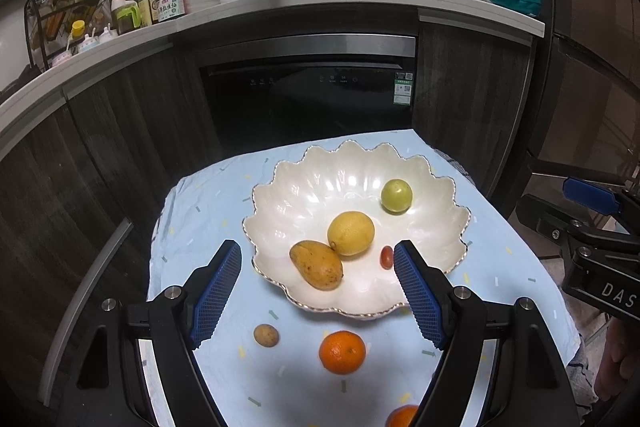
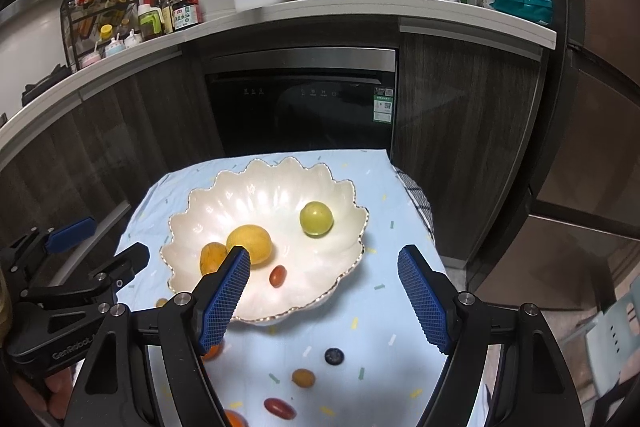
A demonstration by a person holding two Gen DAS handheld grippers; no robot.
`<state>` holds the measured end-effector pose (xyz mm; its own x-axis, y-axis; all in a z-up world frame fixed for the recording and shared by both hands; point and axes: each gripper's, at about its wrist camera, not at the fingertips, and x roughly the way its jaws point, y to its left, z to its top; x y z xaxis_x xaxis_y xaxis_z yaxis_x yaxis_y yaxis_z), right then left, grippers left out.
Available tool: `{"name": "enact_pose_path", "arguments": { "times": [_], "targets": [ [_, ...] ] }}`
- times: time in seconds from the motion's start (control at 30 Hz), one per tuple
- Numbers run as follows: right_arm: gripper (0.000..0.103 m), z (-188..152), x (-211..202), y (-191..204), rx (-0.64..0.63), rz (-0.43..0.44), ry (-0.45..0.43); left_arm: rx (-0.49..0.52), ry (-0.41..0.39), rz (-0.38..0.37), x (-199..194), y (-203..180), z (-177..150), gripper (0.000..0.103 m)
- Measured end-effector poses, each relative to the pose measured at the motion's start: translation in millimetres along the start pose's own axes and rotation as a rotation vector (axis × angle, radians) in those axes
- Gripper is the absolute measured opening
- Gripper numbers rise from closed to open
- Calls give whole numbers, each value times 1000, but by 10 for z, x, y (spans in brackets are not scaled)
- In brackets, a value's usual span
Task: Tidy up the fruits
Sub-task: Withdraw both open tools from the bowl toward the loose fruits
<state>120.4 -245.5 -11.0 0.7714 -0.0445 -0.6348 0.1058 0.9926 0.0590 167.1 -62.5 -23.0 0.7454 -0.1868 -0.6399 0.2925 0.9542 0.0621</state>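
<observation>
Tabletop (image 1: 200, 211): blue cloth, kitchen behind.
Bowl (image 1: 360, 167): ahead of both tongs.
Left tongs (image 1: 318, 259): released, empty.
Right tongs (image 2: 324, 263): released, empty.
Orange (image 1: 342, 352): below left tongs; straddle squarely, clench gently.

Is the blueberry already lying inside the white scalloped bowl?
No, the blueberry lies on the blue tablecloth in front of the white scalloped bowl, outside its rim.

Open left gripper (image 1: 318, 291) above a scalloped white bowl (image 1: 304, 187) holding 4 fruits; an orange (image 1: 342, 352) lies on the blue cloth (image 1: 208, 203).
</observation>
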Motion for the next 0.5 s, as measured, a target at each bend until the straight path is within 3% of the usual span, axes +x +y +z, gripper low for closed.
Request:
{"name": "enact_pose_path", "arguments": {
  "times": [0.5],
  "targets": [
    [77,-293,42,-32,-43,20,32,4,45,12,-12,-138,-386,78]
  ]
}}
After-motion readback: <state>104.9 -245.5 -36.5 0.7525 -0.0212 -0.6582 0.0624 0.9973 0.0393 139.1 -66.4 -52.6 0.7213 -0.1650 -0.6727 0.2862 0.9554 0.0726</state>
